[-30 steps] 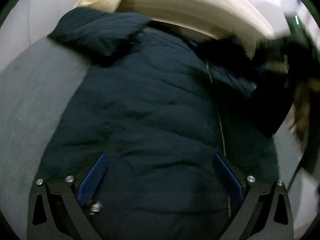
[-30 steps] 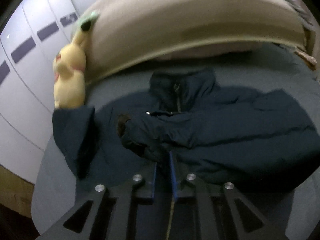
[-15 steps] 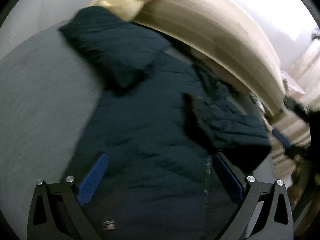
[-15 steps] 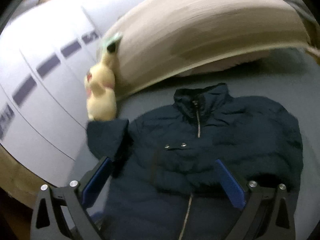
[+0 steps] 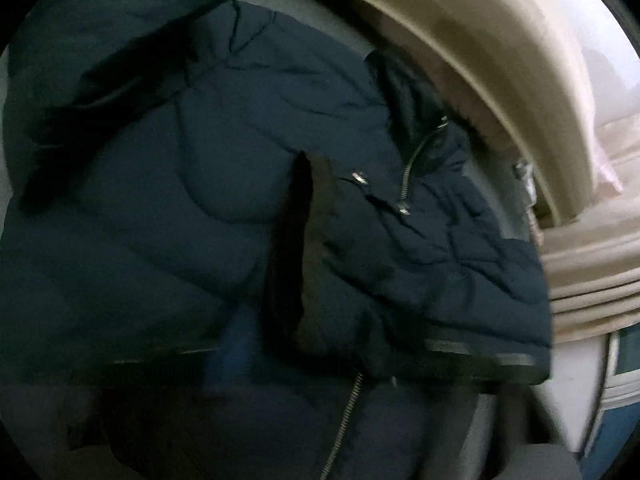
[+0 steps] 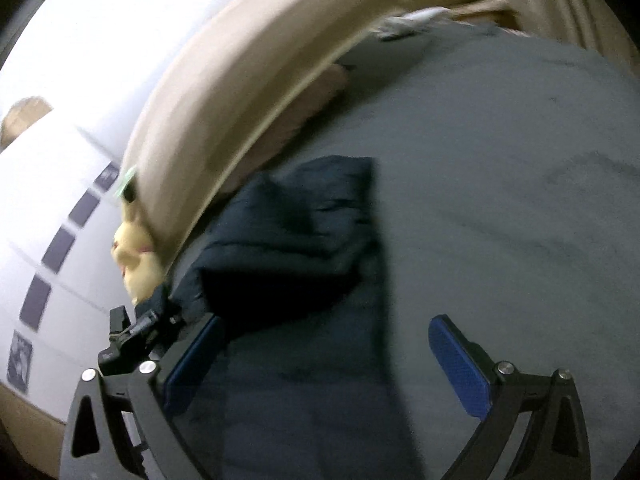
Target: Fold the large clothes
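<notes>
A dark navy puffer jacket [image 5: 224, 208] lies front up on a grey bed. Its right sleeve [image 5: 420, 264] is folded across the chest, the cuff near the zipper [image 5: 408, 172]. The left wrist view is very close to the jacket and blurred; the left gripper's fingers are lost in a dark smear at the bottom. In the right wrist view the jacket [image 6: 304, 248] lies ahead, and my right gripper [image 6: 332, 364] is open above its lower part, blue pads [image 6: 460, 364] wide apart and empty. The left gripper's body [image 6: 128, 340] shows at the jacket's left edge.
A beige padded headboard [image 5: 500, 52] curves behind the jacket. A yellow plush toy [image 6: 136, 256] leans at the headboard's left end. White wardrobe doors [image 6: 52, 216] stand to the left. Bare grey bed sheet [image 6: 520, 184] stretches to the right of the jacket.
The left gripper has dropped close onto the jacket and its fingers are no longer clear. The right gripper has swung to the right, still open, with the jacket now at its left.
</notes>
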Motion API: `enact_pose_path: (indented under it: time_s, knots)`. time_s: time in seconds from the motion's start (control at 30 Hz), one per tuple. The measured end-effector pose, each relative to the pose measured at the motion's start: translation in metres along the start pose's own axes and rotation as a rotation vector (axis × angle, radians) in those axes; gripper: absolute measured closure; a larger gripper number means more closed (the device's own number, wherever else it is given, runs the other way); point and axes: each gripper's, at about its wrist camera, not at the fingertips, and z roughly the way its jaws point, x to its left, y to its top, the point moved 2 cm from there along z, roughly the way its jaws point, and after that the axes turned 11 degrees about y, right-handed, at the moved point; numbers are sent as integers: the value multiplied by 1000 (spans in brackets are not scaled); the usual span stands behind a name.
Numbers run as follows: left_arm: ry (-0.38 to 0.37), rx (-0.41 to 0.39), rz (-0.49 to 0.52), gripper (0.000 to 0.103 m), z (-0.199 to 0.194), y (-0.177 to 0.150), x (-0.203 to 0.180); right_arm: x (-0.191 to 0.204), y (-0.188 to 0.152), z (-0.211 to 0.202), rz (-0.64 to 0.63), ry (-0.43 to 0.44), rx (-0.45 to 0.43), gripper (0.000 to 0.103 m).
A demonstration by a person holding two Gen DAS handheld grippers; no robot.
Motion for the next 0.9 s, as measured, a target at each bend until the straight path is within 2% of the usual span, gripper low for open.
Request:
enact_pose_path:
  time_s: [0.07,0.1,0.13,0.23,0.3,0.4,0.5,0.57,0.67,0.8,0.87,0.9]
  knots:
    - [24,-19,32,90,-2,2,-4,-15,2,-2,35,-10,2,0]
    - [39,-62,54,91,-11,3,-7,-21,3,-1,47,-15,4,0]
    - [59,-116,78,92,-23,4,-9,-24,5,0,50,-16,6,0]
    - [94,-348,148,92,-80,4,-2,-27,10,7,33,-24,11,0]
    - [113,-418,151,92,-99,1,12,-27,14,12,28,-25,11,0]
    - [161,-417,170,92,-88,-6,32,-26,25,28,26,-34,20,0]
    - [191,-375,159,92,-62,-9,44,-24,45,47,45,-19,31,0]
    - [218,-375,173,92,-44,-10,41,-21,57,59,44,-25,39,0]
    - [226,-377,179,92,-32,-12,45,-18,76,88,29,-15,78,0]
    - [239,-395,193,91,-22,-12,48,-27,104,124,92,21,108,0]
    - [253,-411,217,91,-20,-17,49,-33,111,141,114,14,134,2]
    - [256,-417,221,91,-18,-18,49,-36,113,153,122,8,157,8]
